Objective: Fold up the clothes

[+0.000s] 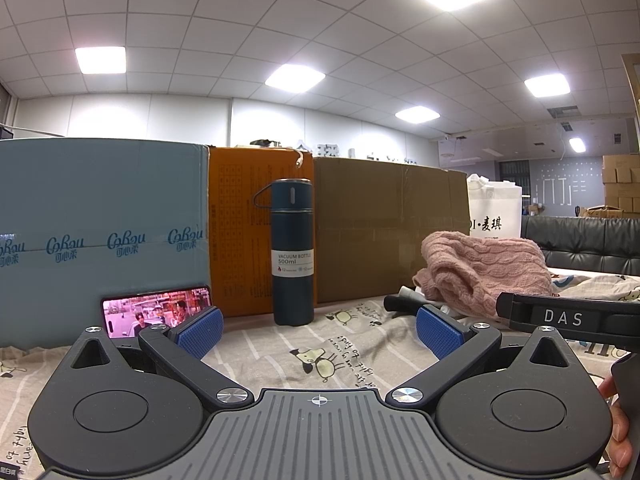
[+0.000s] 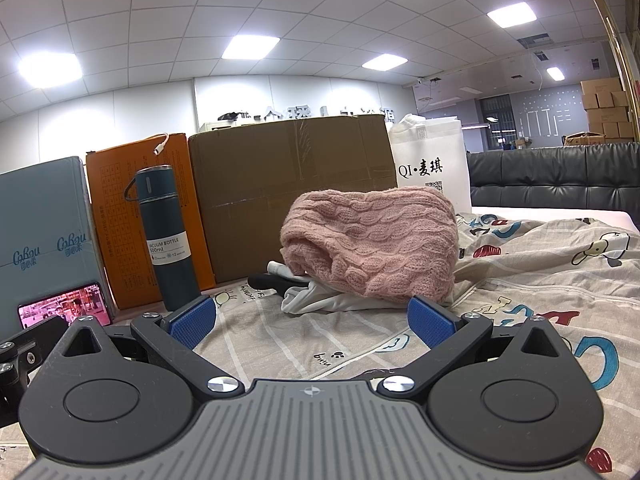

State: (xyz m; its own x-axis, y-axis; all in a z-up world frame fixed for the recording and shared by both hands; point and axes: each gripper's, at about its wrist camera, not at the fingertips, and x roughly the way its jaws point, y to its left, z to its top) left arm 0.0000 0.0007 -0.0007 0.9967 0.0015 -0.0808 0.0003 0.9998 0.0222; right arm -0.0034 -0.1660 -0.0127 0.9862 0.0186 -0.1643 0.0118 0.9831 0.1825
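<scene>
A pink cable-knit sweater point(image 2: 372, 240) lies bundled on a cartoon-print bedsheet point(image 2: 296, 344), on top of a white garment point(image 2: 320, 300) and a black one point(image 2: 268, 281). My right gripper point(image 2: 312, 320) is open and empty, low over the sheet just in front of the pile. My left gripper point(image 1: 318, 328) is open and empty, to the left of the pile; the sweater point(image 1: 484, 272) is ahead to its right. The right gripper's body point(image 1: 560, 316) crosses the left wrist view at right.
A dark blue vacuum bottle point(image 1: 292, 252) stands on the sheet before a row of boxes: blue point(image 1: 100, 220), orange point(image 1: 244, 232), brown point(image 1: 388, 224). A phone point(image 1: 156, 314) with a lit screen leans on the blue box. A white bag point(image 2: 432, 164) and black sofa point(image 2: 552, 172) stand behind.
</scene>
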